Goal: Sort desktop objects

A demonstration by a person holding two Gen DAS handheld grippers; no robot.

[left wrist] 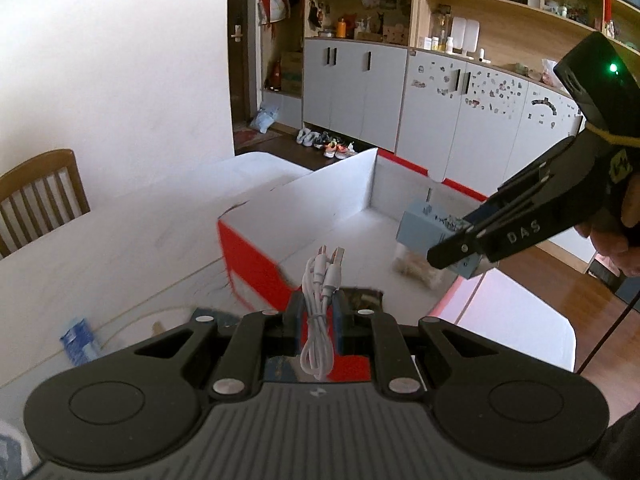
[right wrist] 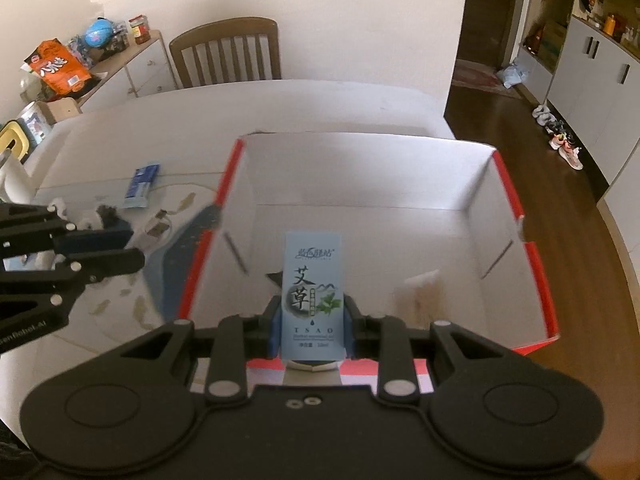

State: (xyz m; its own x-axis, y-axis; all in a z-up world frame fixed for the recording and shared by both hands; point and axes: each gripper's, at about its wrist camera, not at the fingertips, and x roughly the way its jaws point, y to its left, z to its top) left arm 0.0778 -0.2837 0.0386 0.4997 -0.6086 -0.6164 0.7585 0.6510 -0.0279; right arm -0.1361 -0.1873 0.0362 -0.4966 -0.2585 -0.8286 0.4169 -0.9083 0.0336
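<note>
Left wrist view: we see the left gripper (left wrist: 318,312) pinching a bundled white cable (left wrist: 320,300) between its blue pads, the plug ends sticking up past the fingertips. It hangs over the near red-edged wall of the open box (left wrist: 248,256), which stands on the white table (left wrist: 120,240). At right, a hand (left wrist: 616,232) carries the right gripper (left wrist: 452,248), which clamps a pale blue carton (left wrist: 420,228) above the box interior. A blurred tan item (left wrist: 412,268) lies on the box floor below the carton (we cannot tell what it is). A blue packet (left wrist: 78,344) lies on the table at lower left, and a wooden chair (left wrist: 40,196) stands beyond the table's far edge.

Right wrist view: we see the right gripper (right wrist: 312,320) pressing both pads on the sides of the carton (right wrist: 313,292), held upright with its printed face toward the camera, over the white floor of the box (right wrist: 500,280). The tan item (right wrist: 420,292) sits on the floor to the right. The left gripper (right wrist: 120,248) enters from the left, outside the box wall. The packet (right wrist: 142,186) lies on the table (right wrist: 320,104) further left; the chair (right wrist: 228,54) stands behind
</note>
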